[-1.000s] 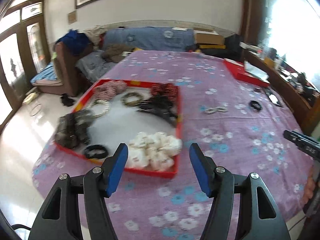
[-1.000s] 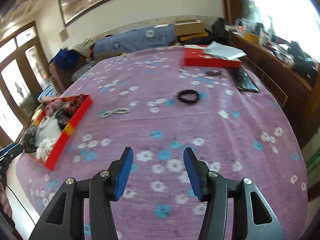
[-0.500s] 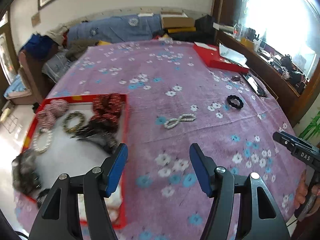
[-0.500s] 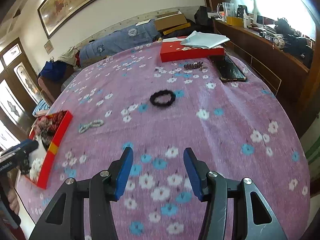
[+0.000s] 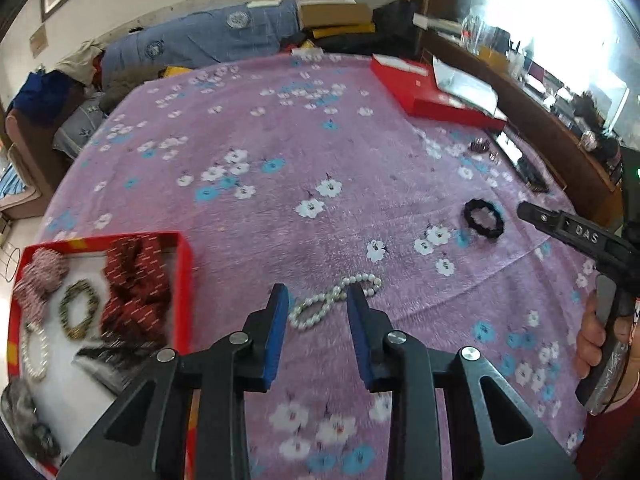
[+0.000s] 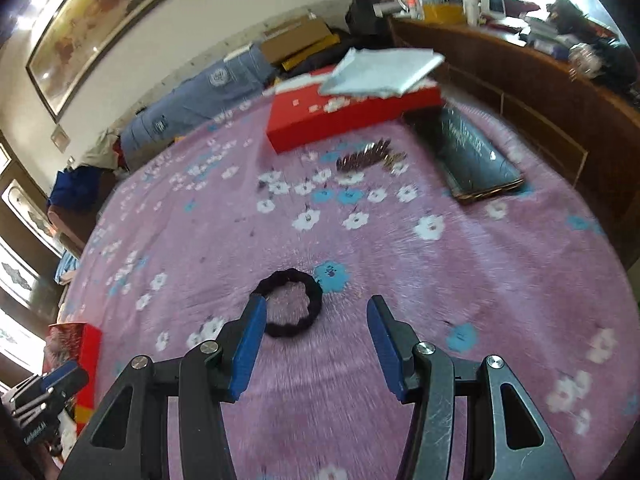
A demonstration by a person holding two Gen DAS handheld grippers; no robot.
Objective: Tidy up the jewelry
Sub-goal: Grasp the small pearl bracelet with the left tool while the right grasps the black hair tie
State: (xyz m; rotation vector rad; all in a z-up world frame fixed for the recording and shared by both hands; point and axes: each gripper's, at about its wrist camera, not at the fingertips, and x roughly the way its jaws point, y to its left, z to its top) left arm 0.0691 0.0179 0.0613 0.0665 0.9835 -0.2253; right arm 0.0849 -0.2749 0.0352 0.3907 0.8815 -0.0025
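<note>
A white pearl bracelet (image 5: 320,305), twisted into a figure eight, lies on the purple flowered cloth (image 5: 304,152). My left gripper (image 5: 317,294) hovers just over it; the jaws are closing, the bracelet's middle shows between the tips, and the pads do not press on it. To its left stands the red tray (image 5: 185,280) with several bracelets and hair ties. A black hair tie (image 6: 298,274) lies on the cloth at the left fingertip of my right gripper (image 6: 315,303), which is open and holds nothing. The same hair tie (image 5: 496,232) appears in the left wrist view.
A flat red box (image 6: 304,128) with papers on it lies at the far side. A dark case (image 6: 476,160) and a small beaded piece (image 6: 366,158) lie near it. A wooden sideboard (image 6: 540,80) runs along the right. A cluttered sofa stands behind the table.
The left gripper has left the tray, swung right to the pearl bracelet, sunk a little and narrowed its jaws. The right gripper has come close to the black hair tie, still open.
</note>
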